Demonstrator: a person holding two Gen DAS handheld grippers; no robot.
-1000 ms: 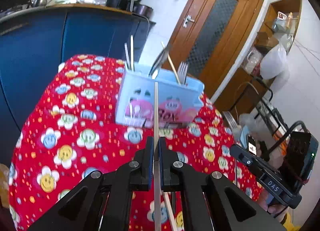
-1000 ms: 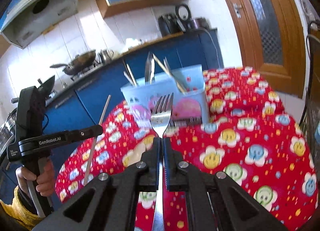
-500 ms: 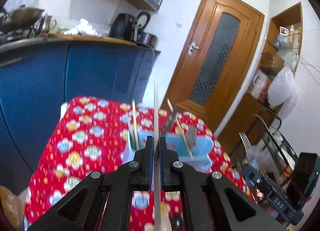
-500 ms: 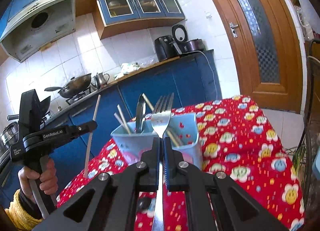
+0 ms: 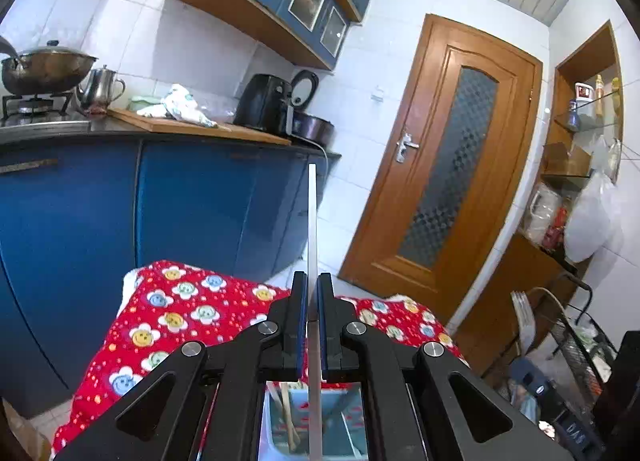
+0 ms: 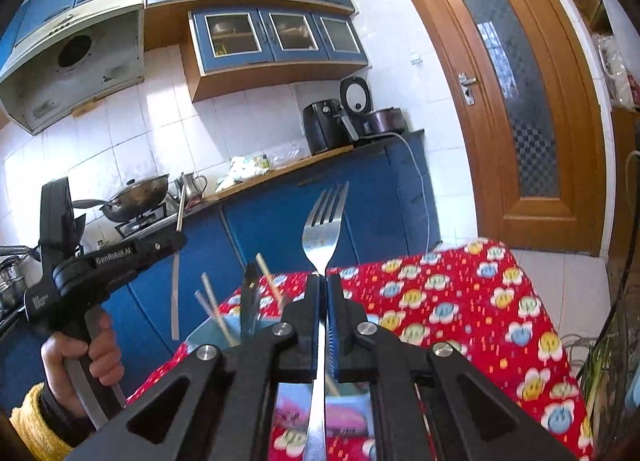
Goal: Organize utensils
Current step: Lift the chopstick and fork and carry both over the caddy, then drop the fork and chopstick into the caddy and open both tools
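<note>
The left gripper (image 5: 312, 301) is pinching a chopstick (image 5: 312, 221) standing straight up, and the blue utensil holder (image 5: 308, 421) is sitting right under it. The right gripper (image 6: 323, 301) is squeezing a fork (image 6: 324, 229).

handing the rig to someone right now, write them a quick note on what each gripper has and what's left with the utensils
Left gripper: shut on a single chopstick, held upright, its lower end over the light blue utensil holder.
Right gripper: shut on a fork, tines up, above the same holder.
Holder stands on the red flowered tablecloth and already contains chopsticks and a dark-handled utensil.
Done: both pieces picked up and brought over the holder.
Left: lower each into the holder and release. Which compartment each belongs in cannot be told from these views.
</note>
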